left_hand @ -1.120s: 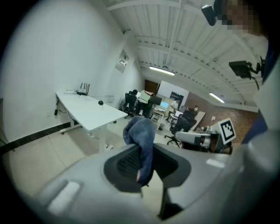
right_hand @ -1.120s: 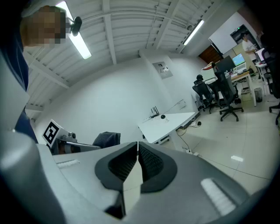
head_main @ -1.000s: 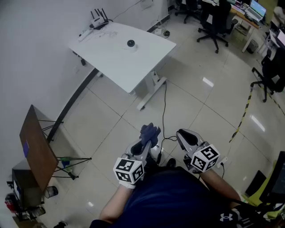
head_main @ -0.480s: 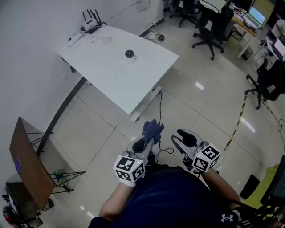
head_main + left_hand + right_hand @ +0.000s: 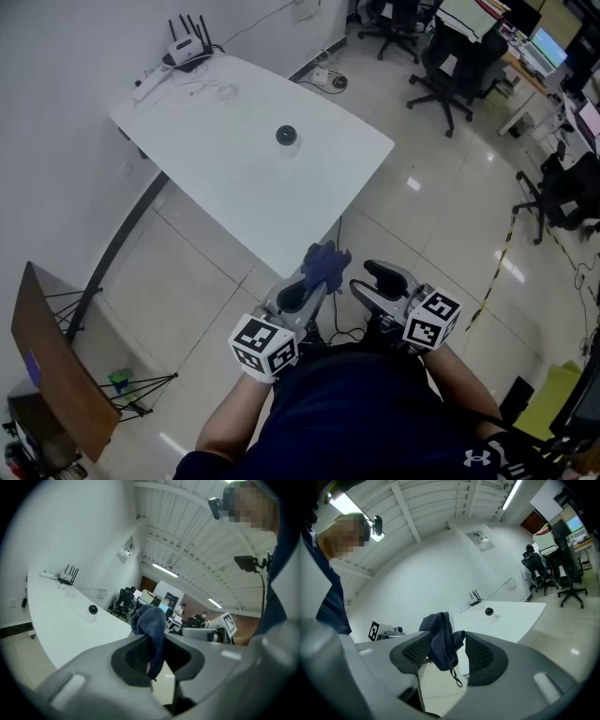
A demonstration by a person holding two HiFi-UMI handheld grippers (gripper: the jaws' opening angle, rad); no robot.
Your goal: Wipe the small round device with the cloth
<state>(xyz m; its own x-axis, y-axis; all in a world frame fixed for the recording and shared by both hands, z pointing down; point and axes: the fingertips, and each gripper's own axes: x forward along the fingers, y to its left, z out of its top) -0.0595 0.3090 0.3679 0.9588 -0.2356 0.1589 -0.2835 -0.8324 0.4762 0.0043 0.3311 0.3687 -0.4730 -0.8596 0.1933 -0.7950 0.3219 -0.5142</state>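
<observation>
The small round black device [image 5: 286, 136] stands on the white table [image 5: 216, 159], well ahead of both grippers. My left gripper [image 5: 314, 281] is shut on a dark blue cloth [image 5: 324, 262], which bunches up above its fingertips just short of the table's near corner. In the left gripper view the cloth [image 5: 150, 620] hangs pinched between the pads, with the device [image 5: 93, 609] far off. My right gripper [image 5: 368, 279] is beside it on the right, its jaws opening. In the right gripper view the cloth [image 5: 440, 639] shows in the gap and the pads do not press on it.
A router [image 5: 187, 47] with antennas and a cable lie at the table's far corner. Office chairs [image 5: 450, 66] and desks stand at the back right. A brown board on a stand [image 5: 47, 375] is at the left. Yellow-black tape [image 5: 497, 272] runs along the tiled floor.
The table and the device have come closer as I moved towards them. The right gripper's jaws have gone from shut to apart. The left gripper has kept the cloth.
</observation>
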